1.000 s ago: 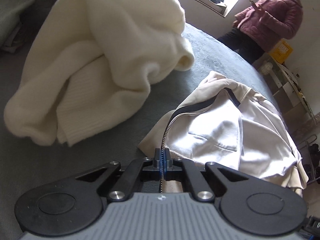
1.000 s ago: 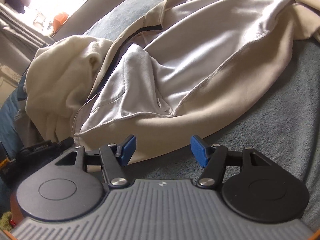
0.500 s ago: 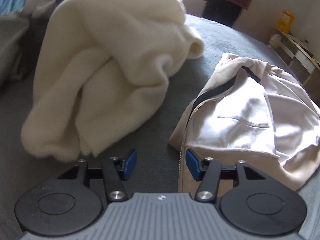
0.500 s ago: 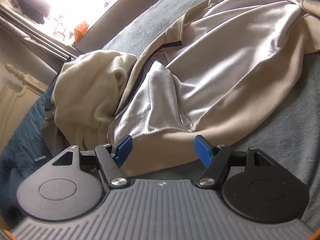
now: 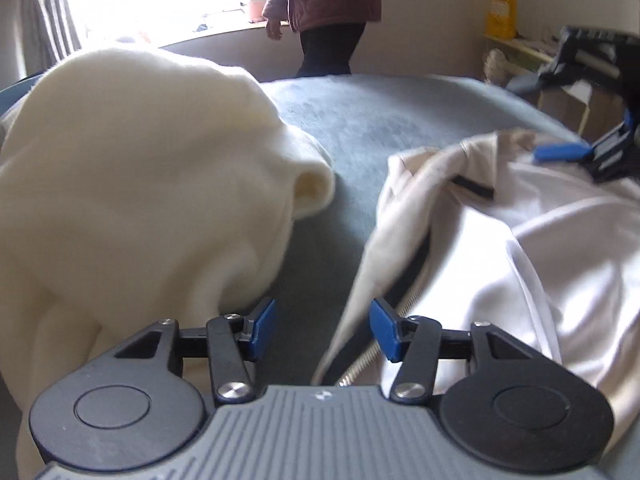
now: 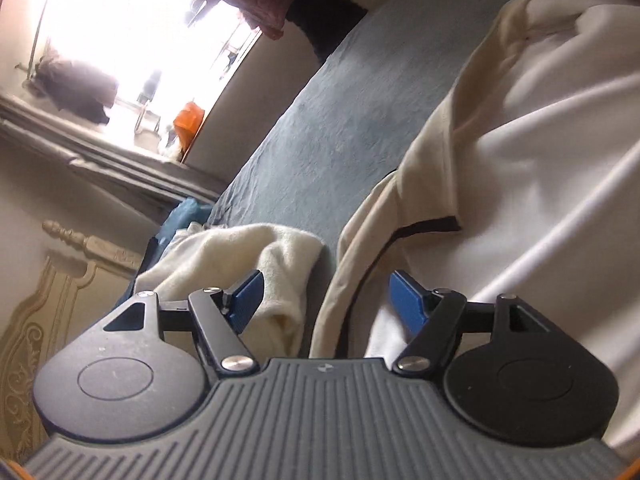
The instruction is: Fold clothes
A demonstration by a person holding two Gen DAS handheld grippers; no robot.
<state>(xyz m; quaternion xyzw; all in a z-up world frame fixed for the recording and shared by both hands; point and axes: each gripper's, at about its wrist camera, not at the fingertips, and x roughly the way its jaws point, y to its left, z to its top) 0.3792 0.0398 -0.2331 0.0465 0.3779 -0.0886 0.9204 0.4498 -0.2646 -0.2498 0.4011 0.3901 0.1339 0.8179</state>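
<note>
Fingers on both tools stand apart and grip nothing. The left gripper (image 5: 323, 328) has its blue pads parted, narrowing slightly, with the zipper edge of the beige hoodie (image 5: 500, 248) running up between them but pressed by neither pad. The right gripper (image 6: 326, 300) is likewise spread, its pads straddling the hoodie's front edge without pinching it; in the left view it shows at the hoodie's far corner (image 5: 576, 152).

The hoodie lies crumpled and lining-up on the grey-blue bedspread (image 5: 360, 120), its front panel rumpled and lifted in a ridge. Just beside the hoodie, on the left gripper's side, a cream sweater (image 5: 140, 184) is heaped, apart from the hoodie by a narrow strip of bedspread. Beyond the hoodie, at the far side of the bed, a person (image 5: 332, 8) stands by the window.

Risks, as I judge them: closing now could catch only the thin zipper tape, which may slip out. The left pad nearest the sweater could snag that cloth and drag it onto the hoodie. Pulling before both grips hold would skew the fold.
</note>
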